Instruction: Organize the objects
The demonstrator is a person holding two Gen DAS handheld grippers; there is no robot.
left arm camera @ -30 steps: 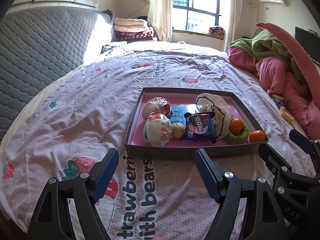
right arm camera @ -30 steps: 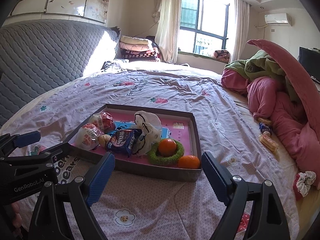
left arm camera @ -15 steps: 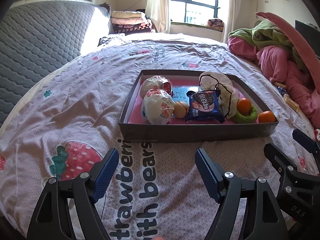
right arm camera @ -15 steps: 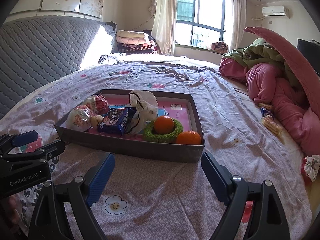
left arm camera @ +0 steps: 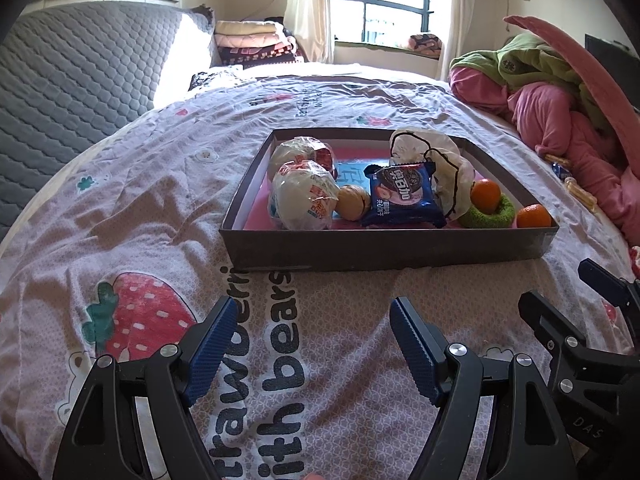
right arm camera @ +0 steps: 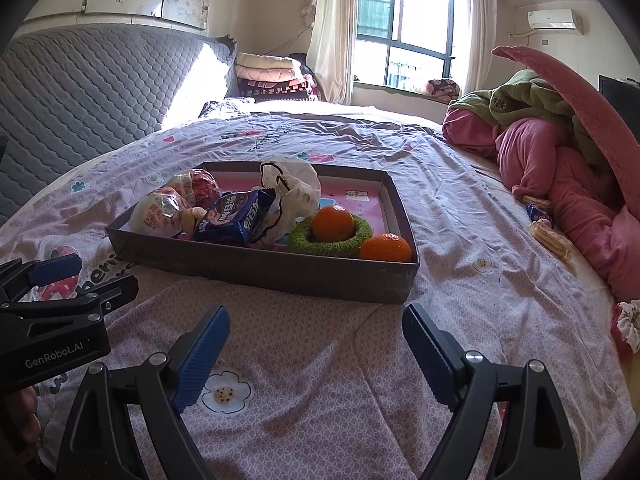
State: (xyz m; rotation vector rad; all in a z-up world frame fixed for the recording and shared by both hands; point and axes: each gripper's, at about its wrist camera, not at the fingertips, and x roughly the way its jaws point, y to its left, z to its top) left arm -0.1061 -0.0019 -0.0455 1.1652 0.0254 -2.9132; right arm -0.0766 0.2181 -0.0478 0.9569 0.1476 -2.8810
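Both grippers, left gripper (left arm camera: 310,334) and right gripper (right arm camera: 316,344), are hanging wide open and empty before the tray (left arm camera: 384,246)'s near edge; you are best clearing its wall before reaching the orange (right arm camera: 385,248) in its near right corner.

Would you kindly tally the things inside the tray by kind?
Oranges: 2
Green ring: 1
Clear-wrapped buns: 2
Blue cookie packet: 1
Small round pastry: 1
White plastic bag: 1
Total: 8
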